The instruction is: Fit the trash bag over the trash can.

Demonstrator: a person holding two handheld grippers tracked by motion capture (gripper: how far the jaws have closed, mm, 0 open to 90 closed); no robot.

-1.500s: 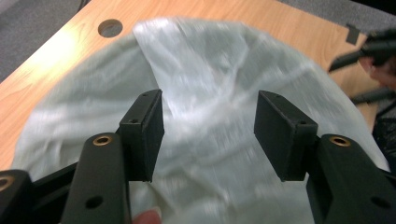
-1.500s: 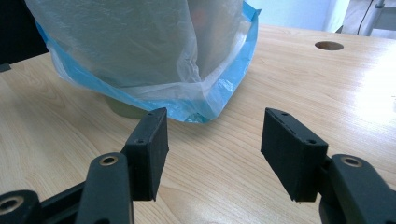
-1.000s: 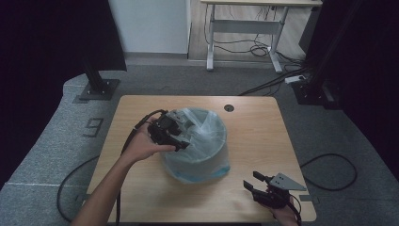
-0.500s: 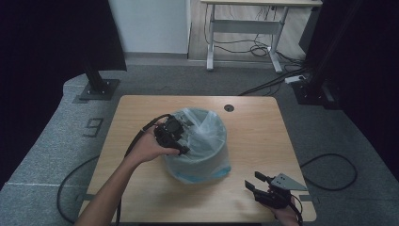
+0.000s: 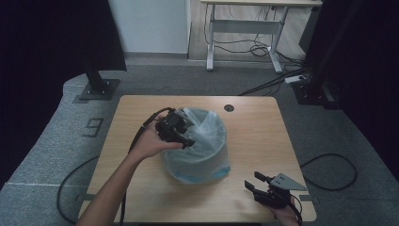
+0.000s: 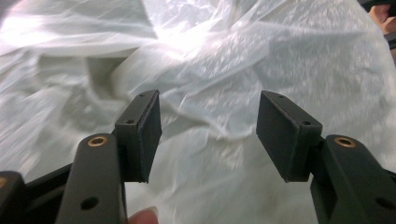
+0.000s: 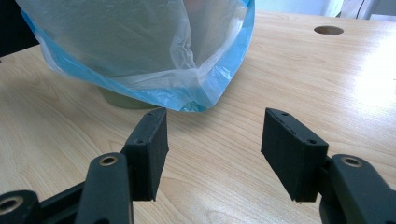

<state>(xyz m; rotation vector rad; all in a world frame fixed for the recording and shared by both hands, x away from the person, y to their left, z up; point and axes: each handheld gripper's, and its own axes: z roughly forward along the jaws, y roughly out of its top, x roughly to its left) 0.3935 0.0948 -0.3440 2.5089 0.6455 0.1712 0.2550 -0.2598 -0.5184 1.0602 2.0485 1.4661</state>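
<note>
From the high view, one wooden table [image 5: 254, 141] stands on grey floor; one bag-lined bin [image 5: 197, 146] sits mid-frame, my left gripper [image 5: 176, 132] at its rim. In the left gripper view, jaws gape over the liner [image 6: 210, 70]; I should pinch one fold squarely. In the right gripper view, my right gripper [image 7: 212, 140] waits open, lower centre.

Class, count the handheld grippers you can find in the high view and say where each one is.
2. The left gripper is over the near-left rim of the bag-lined bin, fingers apart. The right gripper rests at the table's near-right corner, fingers apart and holding nothing.
</note>
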